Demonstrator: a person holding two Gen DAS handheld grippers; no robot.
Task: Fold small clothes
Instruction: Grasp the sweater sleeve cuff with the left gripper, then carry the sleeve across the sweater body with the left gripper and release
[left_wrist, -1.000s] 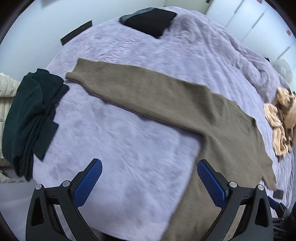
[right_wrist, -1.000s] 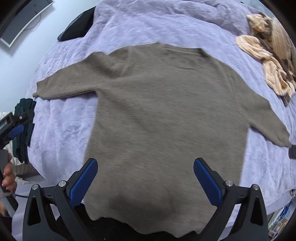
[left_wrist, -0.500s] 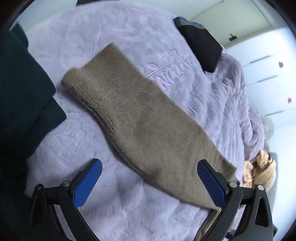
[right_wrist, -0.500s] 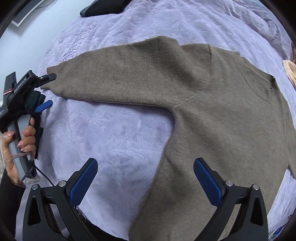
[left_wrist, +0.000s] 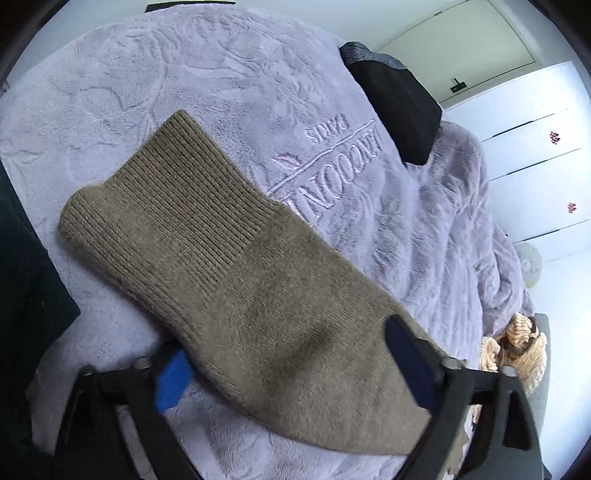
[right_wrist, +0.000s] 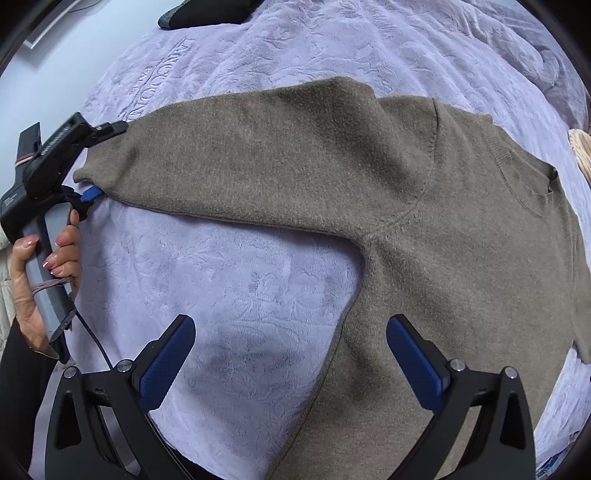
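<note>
A brown knit sweater (right_wrist: 424, 206) lies flat on the lilac bedspread (right_wrist: 229, 295), its left sleeve stretched out sideways. In the left wrist view the ribbed cuff end of that sleeve (left_wrist: 236, 280) lies between the fingers of my left gripper (left_wrist: 291, 373). The jaws are open and straddle the sleeve just behind the cuff. The left gripper also shows in the right wrist view (right_wrist: 99, 162), at the cuff. My right gripper (right_wrist: 295, 362) is open and empty, over the armpit and side edge of the sweater.
A dark green garment (left_wrist: 26, 302) lies at the left bed edge. A black folded piece (left_wrist: 399, 99) sits at the bed's far end. Tan knitwear (left_wrist: 517, 347) lies at the right. White wardrobe doors (left_wrist: 535, 155) stand behind the bed.
My left gripper has moved in on the sleeve cuff until its fingers straddle it. My right gripper has shifted left from the sweater body toward the armpit.
</note>
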